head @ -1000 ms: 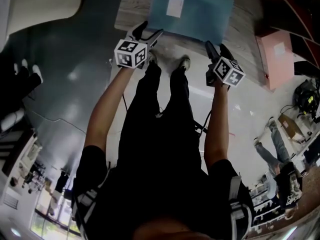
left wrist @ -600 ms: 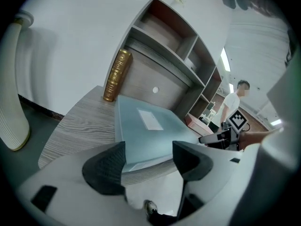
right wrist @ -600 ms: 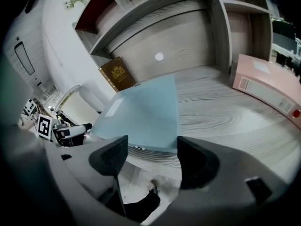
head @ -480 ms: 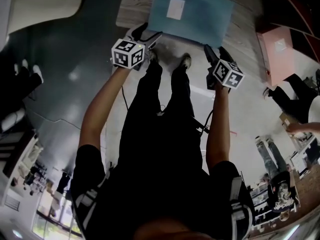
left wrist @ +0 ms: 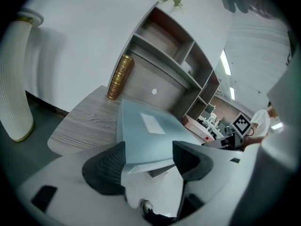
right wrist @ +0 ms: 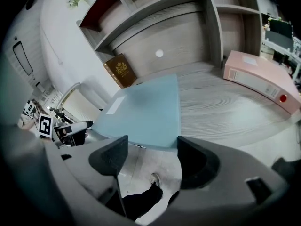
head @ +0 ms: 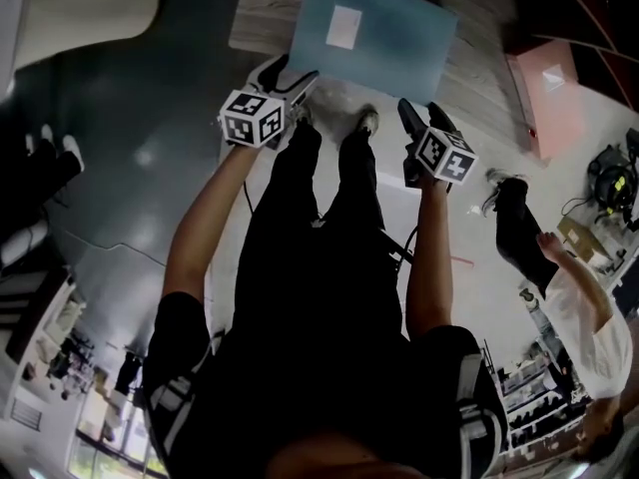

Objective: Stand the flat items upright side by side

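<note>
Light blue, the folder (head: 374, 33) lies flat on the wood-grain counter (right wrist: 225, 107), and its near edge sticks out over the counter's front edge. The left hand-held gripper (left wrist: 149, 157) holds its jaws wide apart at the folder's near left corner and grips nothing. The right hand-held gripper (right wrist: 151, 157) is also wide open and empty, just in front of the folder's near right part. A pink binder (right wrist: 261, 76) lies flat further right, apart from the folder. A brown book (left wrist: 117, 76) leans against the back of the shelf (left wrist: 164, 46).
</note>
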Demonstrator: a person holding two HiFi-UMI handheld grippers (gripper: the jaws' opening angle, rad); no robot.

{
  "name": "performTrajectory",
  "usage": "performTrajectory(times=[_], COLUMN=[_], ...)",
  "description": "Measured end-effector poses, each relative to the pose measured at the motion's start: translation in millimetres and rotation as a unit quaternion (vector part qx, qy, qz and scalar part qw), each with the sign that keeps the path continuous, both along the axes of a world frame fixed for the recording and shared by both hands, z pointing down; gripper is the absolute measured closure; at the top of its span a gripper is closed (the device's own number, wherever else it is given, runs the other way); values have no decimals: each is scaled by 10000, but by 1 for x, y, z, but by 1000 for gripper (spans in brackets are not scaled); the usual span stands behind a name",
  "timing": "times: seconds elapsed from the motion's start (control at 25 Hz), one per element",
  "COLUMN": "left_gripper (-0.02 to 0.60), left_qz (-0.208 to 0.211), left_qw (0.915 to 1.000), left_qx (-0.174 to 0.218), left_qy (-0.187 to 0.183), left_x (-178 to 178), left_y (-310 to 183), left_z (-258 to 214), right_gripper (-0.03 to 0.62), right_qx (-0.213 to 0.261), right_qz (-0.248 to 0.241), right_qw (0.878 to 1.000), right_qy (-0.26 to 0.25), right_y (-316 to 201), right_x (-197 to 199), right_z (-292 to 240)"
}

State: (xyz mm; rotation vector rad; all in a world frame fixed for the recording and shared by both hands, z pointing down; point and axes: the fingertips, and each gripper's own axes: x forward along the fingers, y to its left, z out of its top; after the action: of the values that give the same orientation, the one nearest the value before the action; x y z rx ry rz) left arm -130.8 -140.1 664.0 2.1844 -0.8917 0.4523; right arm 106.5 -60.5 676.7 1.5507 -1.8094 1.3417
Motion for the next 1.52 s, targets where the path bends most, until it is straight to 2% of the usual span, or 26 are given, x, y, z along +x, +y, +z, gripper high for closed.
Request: performTrajectory(times=[0.32,0.84,1.04,1.24,1.36,1.52], left_gripper=[278,278,278,279,335,482], left_qz=[-54,116,-37,-73,-99,-275], left_qw=[9999,9998,9997,9983,9959,9936], left_qx=[-97,-67,17,483,812,1050], left_qy=[35,144,228,322,386,319], left_x=[-8,-9,-27,-41,-46,-58], left_y=[20,27,29,33,35,43], left_z=[4,11,2,-29,-55,-82], right_gripper=[266,266,266,265,264,264], right_qx=[-134,-99,37,394,529,595], right_qz=[119,408,272,-58,-291,-630], right_qw=[9998,9990,9973,9909,9868,9816], right_qy=[-68,171,687,1288,1503,1699], right_y=[37,39,37,29,25,25], right_x=[-13,-8,-11,-30,-48,-71], right_z=[4,7,-6,-31,-46,-52])
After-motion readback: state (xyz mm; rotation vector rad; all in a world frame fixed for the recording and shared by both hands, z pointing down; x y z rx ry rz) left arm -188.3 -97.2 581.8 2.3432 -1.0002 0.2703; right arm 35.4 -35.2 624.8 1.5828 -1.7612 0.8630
